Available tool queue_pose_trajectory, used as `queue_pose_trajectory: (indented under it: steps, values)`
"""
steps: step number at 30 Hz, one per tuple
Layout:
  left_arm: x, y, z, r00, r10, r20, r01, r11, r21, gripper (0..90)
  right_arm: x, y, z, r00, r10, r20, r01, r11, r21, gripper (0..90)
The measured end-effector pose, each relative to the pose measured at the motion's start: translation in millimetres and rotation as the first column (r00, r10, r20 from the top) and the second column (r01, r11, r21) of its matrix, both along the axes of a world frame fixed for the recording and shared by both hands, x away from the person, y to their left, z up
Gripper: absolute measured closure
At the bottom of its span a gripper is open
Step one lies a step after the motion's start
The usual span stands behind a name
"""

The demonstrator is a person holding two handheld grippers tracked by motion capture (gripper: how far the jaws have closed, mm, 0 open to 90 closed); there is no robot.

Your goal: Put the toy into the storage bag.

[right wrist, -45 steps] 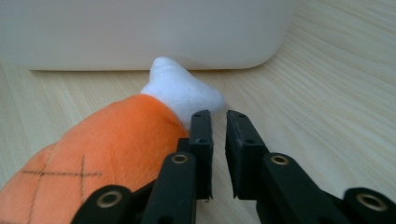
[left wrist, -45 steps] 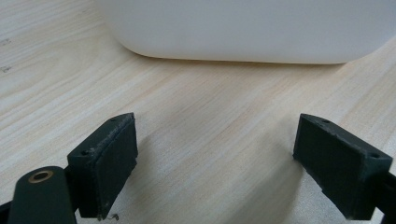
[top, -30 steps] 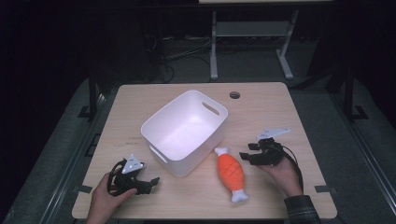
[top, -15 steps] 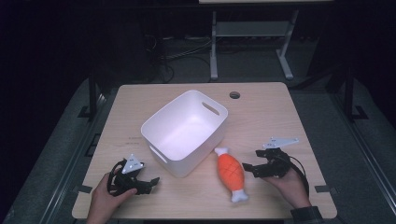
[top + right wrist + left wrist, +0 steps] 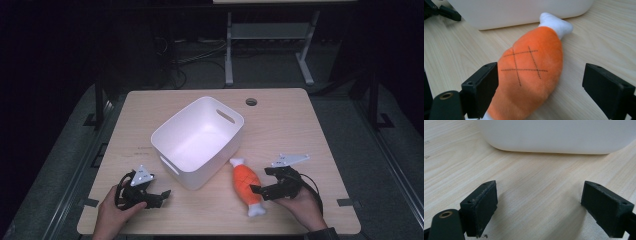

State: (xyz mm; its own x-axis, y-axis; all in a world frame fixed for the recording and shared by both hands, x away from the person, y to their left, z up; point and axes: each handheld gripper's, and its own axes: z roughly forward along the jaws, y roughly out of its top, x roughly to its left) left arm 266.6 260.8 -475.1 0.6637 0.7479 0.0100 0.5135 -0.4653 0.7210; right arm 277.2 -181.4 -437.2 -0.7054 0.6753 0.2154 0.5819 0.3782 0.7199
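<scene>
Setting: dark room, black floor, grey metal stand legs behind the table
Surface: pale wood-grain rectangular table (image 5: 310,130) with a round cable hole near its far edge
Container: white plastic rectangular bin (image 5: 200,140) with slot handles, empty, set at an angle mid-table
Task item: orange plush drumstick toy (image 5: 246,183) with white bone ends, lying flat on the table just right of the bin's near corner, one white end almost at the bin wall
Item surface: soft pile fabric, stitched dark cross-hatch lines (image 5: 523,64) on the upper face, body plump in the middle and tapering toward each white tip
Right gripper (image 5: 261,181): jaws have just been opening and stand wide, the toy's thick middle between them; the pads look not to press on it, nothing gripped
Left gripper (image 5: 159,194): jaws spread wide over bare wood, holding nothing, low on the table near the bin's front left corner
Step in hand, judged: straddling the toy for a pick-up
Doing it well: centre the pads across the widest orange part, keep them low to the table, close until the plush compresses a little, then lift clear of the bin rim before carrying it over
</scene>
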Motion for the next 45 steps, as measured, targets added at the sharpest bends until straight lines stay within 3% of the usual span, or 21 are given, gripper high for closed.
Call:
queue_pose_trajectory:
  steps: [14, 29, 34, 45]
  values:
    - [0.0, 0.0, 0.0, 1.0000, 0.000, 0.000, 0.000, 1.0000, 0.000, 12.7, 12.7, 16.4, -12.5, 0.9998, -0.002, -0.020, 0.003, 1.000, 0.016, 11.9]
    - [0.0, -0.1, -0.1, 1.0000, 0.000, 0.000, 0.000, 1.0000, -0.001, 12.7, 11.4, 34.6, -27.4, 0.9972, 0.067, -0.032, -0.067, 0.998, -0.007, 12.1]
    - [0.0, 0.0, -0.1, 1.0000, 0.000, 0.000, 0.000, 1.0000, 0.000, 12.7, 9.0, 39.1, -30.2, 0.9966, 0.077, -0.027, -0.078, 0.997, -0.015, 14.2]
    - [-0.1, -0.1, -0.1, 1.0000, 0.000, 0.000, 0.000, 1.0000, 0.000, 12.7, 5.8, 38.2, -27.8, 0.9930, 0.118, -0.014, -0.118, 0.993, -0.006, 31.3]
